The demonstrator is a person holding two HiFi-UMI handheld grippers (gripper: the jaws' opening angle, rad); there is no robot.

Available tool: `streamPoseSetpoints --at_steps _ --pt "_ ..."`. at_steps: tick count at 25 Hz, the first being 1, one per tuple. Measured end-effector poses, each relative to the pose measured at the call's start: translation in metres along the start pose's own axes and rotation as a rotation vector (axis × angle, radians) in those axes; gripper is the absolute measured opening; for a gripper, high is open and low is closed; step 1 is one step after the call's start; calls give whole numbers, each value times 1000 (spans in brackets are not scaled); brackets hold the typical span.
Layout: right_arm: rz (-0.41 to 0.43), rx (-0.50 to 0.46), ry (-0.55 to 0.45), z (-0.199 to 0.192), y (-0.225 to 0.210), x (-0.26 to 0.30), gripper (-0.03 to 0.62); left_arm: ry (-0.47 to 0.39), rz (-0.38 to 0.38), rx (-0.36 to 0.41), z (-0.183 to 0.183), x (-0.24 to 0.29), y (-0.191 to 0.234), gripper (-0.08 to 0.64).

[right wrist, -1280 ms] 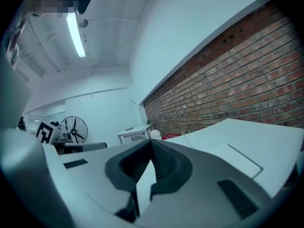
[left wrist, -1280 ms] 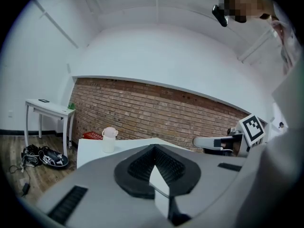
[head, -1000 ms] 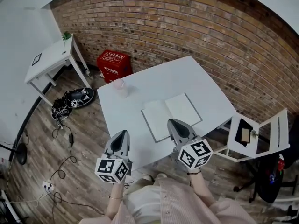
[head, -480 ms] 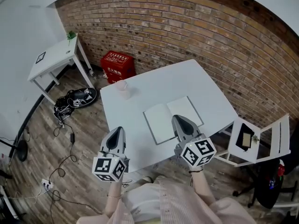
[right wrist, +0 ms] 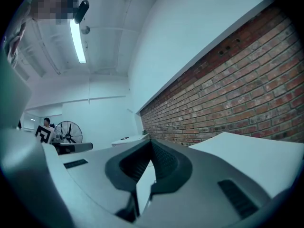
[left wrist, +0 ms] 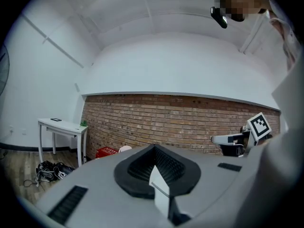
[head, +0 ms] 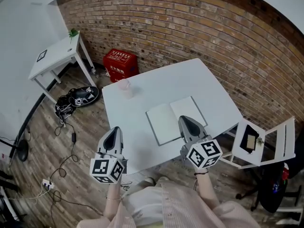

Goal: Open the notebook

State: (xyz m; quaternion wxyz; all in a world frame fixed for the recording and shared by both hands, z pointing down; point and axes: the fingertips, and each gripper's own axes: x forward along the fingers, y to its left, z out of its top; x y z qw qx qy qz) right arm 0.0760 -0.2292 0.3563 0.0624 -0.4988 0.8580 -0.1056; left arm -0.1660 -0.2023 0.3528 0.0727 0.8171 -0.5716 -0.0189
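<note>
We see notebook (head: 165, 122) open on table (head: 142, 96); left gripper (head: 114, 132) at its 8 o'clock, right gripper (head: 186, 121) at 5, both closed, empty.

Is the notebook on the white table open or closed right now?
Open. The notebook lies flat on the table, two blank pages spread either side of a centre crease, no cover folded over them.

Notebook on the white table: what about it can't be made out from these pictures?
- Head view: the notebook pages are too small to tell whether anything is written on them.
- Head view: part of its near edge is hidden behind the right claw.
- Gripper views: the notebook does not show; the left claw and the right one fill the lower part of each picture.
</note>
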Motion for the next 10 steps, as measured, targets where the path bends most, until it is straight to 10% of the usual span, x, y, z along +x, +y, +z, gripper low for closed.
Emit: streamPoseSetpoints --at_steps 10 --pt "-16 -11 6 -1 -6 -3 3 19 16 -2 -5 0 4 -8"
